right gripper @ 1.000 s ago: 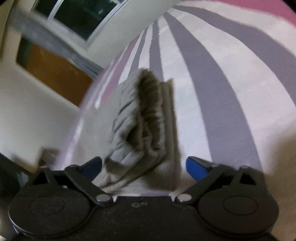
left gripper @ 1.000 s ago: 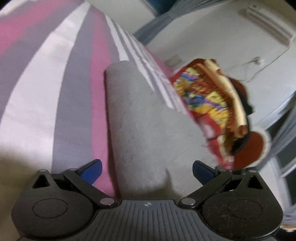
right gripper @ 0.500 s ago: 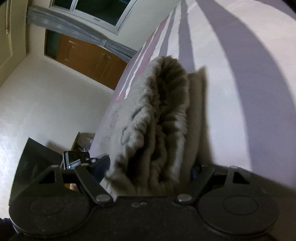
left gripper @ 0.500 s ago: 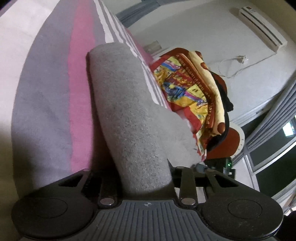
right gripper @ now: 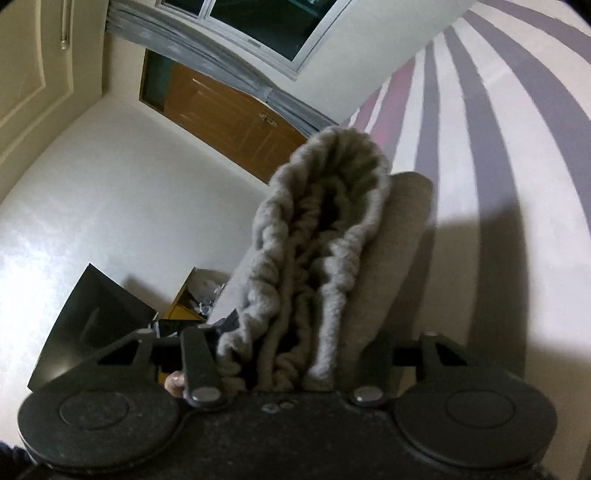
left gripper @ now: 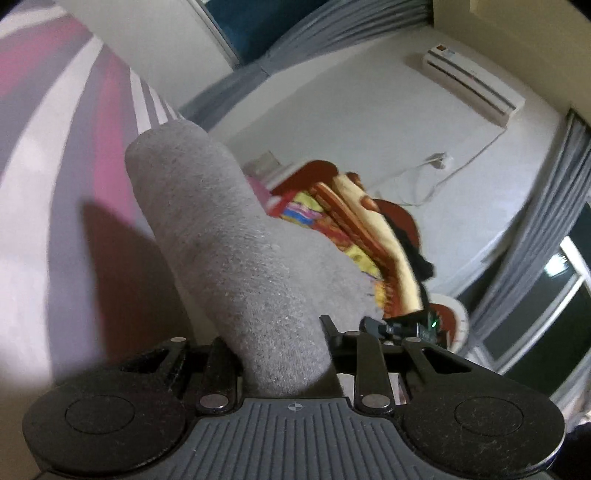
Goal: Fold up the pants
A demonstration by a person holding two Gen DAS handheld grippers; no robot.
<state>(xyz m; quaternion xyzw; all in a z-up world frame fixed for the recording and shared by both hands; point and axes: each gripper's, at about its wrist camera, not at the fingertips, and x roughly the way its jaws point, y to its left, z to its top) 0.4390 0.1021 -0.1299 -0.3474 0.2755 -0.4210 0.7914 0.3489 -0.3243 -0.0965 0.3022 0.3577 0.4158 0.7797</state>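
Observation:
The grey fleece pants [left gripper: 236, 251] are held off the striped bed sheet [left gripper: 55, 155] by both grippers. My left gripper [left gripper: 284, 354] is shut on a smooth folded edge of the pants, which rise up and away from its jaws. My right gripper [right gripper: 291, 362] is shut on the gathered elastic waistband end of the pants [right gripper: 325, 236], bunched in thick ribbed folds. The fingertips of both grippers are buried in the cloth. The pants cast a dark shadow on the sheet [right gripper: 498, 266].
A pile of bright patterned bedding [left gripper: 354, 236] lies past the pants in the left wrist view, under a wall air conditioner [left gripper: 472, 81]. The right wrist view shows a wooden door [right gripper: 229, 122], a window [right gripper: 280, 22] and a box of clutter [right gripper: 195, 291].
Both grippers went from open over the flat pants to shut on them, then lifted the cloth off the sheet. Both views have tilted up toward the walls.

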